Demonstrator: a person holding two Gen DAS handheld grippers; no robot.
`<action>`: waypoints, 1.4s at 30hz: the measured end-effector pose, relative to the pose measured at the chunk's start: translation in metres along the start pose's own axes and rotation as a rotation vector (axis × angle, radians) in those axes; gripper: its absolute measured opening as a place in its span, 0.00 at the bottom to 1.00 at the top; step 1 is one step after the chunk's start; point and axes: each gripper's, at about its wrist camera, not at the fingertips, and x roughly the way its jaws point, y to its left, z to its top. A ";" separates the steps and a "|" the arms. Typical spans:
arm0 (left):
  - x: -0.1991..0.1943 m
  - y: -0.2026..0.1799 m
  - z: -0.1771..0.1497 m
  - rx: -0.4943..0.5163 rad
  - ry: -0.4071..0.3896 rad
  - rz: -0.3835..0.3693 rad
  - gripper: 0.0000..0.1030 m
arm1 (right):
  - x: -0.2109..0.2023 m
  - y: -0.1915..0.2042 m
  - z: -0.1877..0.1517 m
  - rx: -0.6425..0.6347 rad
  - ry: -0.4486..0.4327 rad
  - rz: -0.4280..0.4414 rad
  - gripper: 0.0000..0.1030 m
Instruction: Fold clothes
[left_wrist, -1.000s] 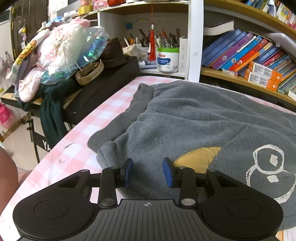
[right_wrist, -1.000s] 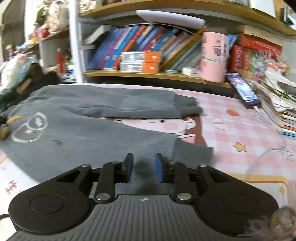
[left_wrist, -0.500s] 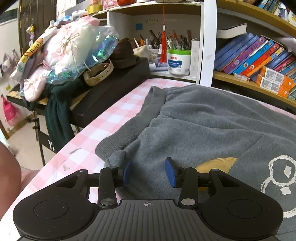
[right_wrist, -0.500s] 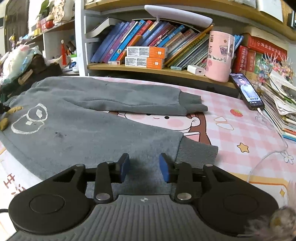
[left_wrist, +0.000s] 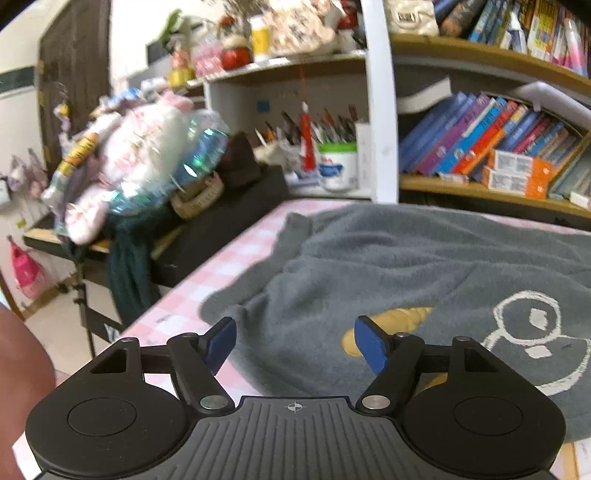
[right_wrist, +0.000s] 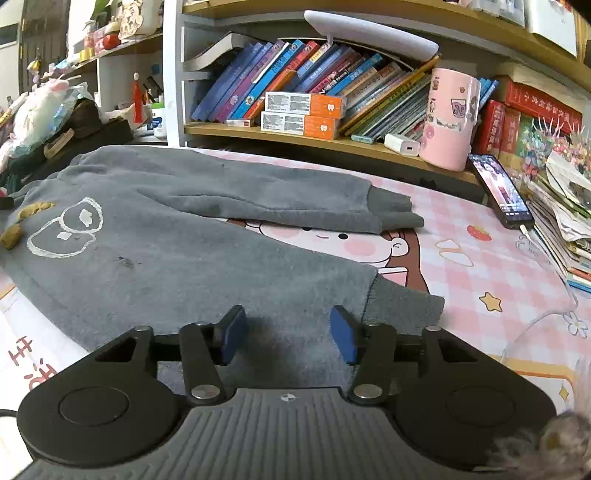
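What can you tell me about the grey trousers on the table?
The grey trousers look soft and fleecy. They lie flat on the pink checked tablecloth, legs spread apart, each ending in a ribbed cuff. A white outline drawing and yellow patches sit near the waist. Nothing grips them.

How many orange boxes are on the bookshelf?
2. Both lie stacked in front of the books: the top box on the bottom box. More may hide behind.

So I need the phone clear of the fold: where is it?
In the right wrist view, the phone leans at the table's far right, between the pink cup and the paper stack.
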 end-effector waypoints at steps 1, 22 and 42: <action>-0.002 0.001 -0.001 -0.005 -0.013 0.016 0.73 | 0.000 0.000 0.000 -0.002 -0.002 0.002 0.53; -0.011 -0.033 -0.007 0.222 -0.058 -0.019 0.87 | -0.006 0.008 -0.002 -0.041 -0.036 -0.042 0.78; -0.018 -0.043 -0.009 0.305 -0.102 -0.075 0.92 | -0.009 0.034 0.002 -0.057 -0.088 0.060 0.86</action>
